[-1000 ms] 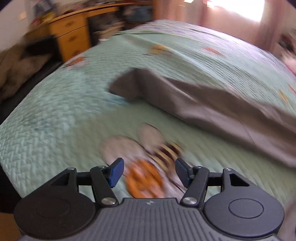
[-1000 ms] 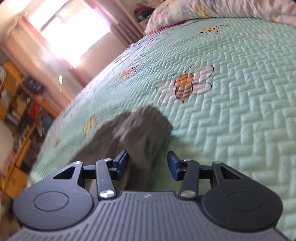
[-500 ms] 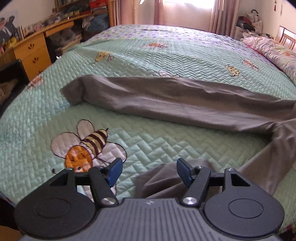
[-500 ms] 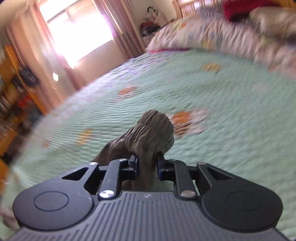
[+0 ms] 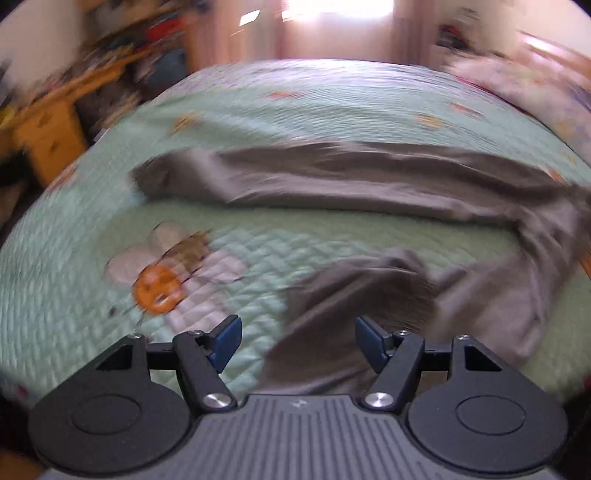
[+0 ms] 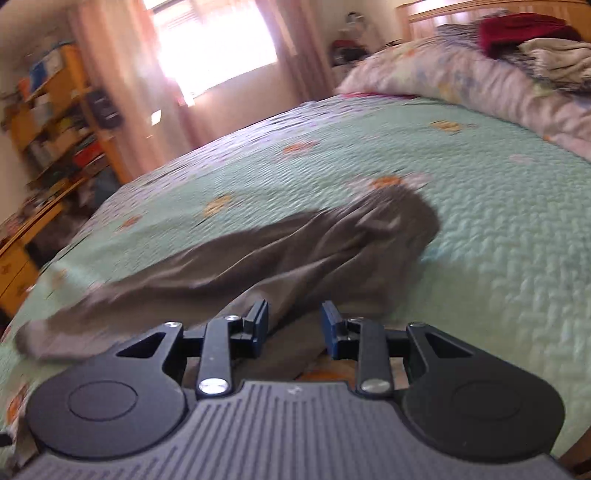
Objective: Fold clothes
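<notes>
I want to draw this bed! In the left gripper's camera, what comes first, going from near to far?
Left gripper → bee picture on the green quilt → long grey garment → bright window.

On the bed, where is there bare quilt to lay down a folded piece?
Free: the green quilt between the grey garment and the pillows, and the strip around the bee patch. Crowded: the middle, where the garment sprawls.
</notes>
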